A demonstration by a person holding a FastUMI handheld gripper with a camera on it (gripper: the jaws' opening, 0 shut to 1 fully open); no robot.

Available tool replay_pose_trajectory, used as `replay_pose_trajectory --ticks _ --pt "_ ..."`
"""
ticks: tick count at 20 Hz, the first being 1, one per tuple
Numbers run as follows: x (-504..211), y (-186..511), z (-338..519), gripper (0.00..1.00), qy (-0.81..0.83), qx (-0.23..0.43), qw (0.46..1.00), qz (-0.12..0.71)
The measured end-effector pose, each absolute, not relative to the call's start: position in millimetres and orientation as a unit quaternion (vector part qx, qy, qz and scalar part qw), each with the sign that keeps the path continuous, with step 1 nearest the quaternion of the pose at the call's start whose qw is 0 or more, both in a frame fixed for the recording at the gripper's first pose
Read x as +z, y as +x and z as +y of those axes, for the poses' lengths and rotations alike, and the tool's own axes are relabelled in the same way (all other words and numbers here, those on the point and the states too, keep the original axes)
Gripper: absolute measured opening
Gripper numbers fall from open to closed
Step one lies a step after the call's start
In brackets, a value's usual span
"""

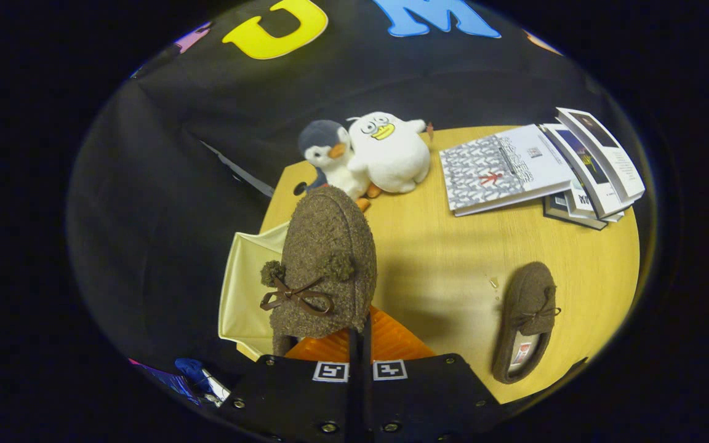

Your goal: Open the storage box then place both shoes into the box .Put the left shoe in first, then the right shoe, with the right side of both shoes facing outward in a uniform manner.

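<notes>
Fingers nearly closed, pinching the heel edge of a brown shoe, which hangs ahead of the gripper with its toe pointing away and its bow on top. Both fingers seem to press on the rim, though the contact itself is partly hidden behind the shoe. Below and beside it sits the box, cream-walled, with an orange surface showing just under the fingers; whether that is the lid or the inside I cannot tell.

This looks like the first placing. To do it well, the person should bring the shoe squarely over the opening, turn it so its right side faces outward, lower it until the sole rests, and only then release; a thin pinch on a soft rim could slip if the shoe is swung.

A second shoe lies on the table off to the right, well apart from the box, opening up. Beyond the held shoe, two plush toys sit at the table's far edge, and books are stacked farther right. Nothing stands between shoe and box.
</notes>
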State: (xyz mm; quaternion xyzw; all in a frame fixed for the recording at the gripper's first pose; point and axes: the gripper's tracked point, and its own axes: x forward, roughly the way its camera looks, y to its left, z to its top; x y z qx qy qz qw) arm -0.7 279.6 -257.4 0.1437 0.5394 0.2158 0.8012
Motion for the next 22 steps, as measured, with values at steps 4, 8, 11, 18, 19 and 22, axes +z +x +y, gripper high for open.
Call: replay_pose_trajectory --ticks 4,8,11,18,19,22 --pt "-223.7 11.6 328.4 0.0 0.129 0.262 0.805 0.517" --pt "-213.0 13.4 382.5 0.0 0.094 0.307 0.8 0.507" --pt "-225.1 9.4 412.0 0.0 0.057 0.329 0.791 0.513" --pt "-291.3 -9.0 450.5 0.0 -0.025 0.348 0.758 0.551" --pt "-300.7 -11.0 451.4 0.0 -0.038 0.344 0.754 0.558" --pt "-330.0 -17.1 458.2 0.0 -0.06 0.343 0.738 0.578"
